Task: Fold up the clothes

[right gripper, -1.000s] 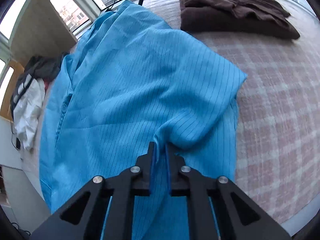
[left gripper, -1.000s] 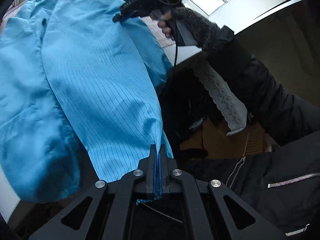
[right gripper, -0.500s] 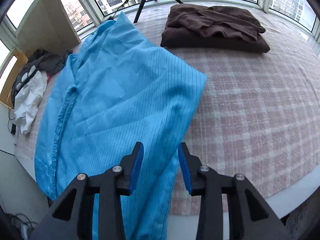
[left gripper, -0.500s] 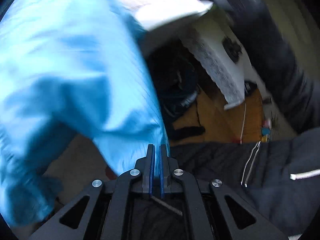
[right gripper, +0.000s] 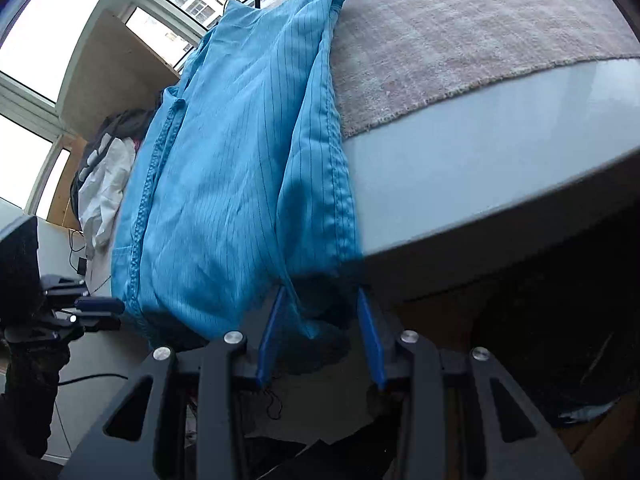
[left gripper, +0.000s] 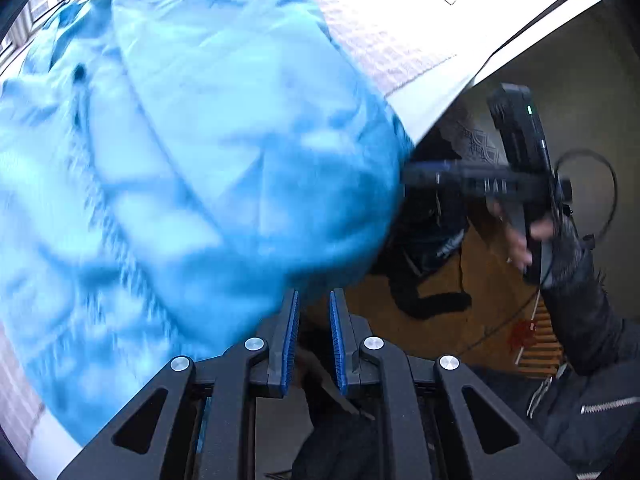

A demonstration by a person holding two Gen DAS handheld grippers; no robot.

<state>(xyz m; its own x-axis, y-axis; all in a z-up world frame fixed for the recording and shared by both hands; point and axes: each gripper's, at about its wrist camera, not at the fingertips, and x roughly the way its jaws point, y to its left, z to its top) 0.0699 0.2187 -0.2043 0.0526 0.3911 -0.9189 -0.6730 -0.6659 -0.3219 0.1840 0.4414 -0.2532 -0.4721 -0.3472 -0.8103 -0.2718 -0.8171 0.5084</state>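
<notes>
The blue garment (right gripper: 240,152) is draped over the tabletop (right gripper: 460,152) edge, its hem hanging. It is judged light, limp, slippery; best taken at the stitched hem. The left claw (left gripper: 313,320), just opening, is narrowly parted and empty. The right claw (right gripper: 320,320) is held apart around the hem, unpinched.

A black gripper (left gripper: 313,320) with blue finger pads (left gripper: 291,340) and silver screws (left gripper: 255,344); a grey fingerless glove (left gripper: 570,256), black jacket sleeve (left gripper: 588,320).
</notes>
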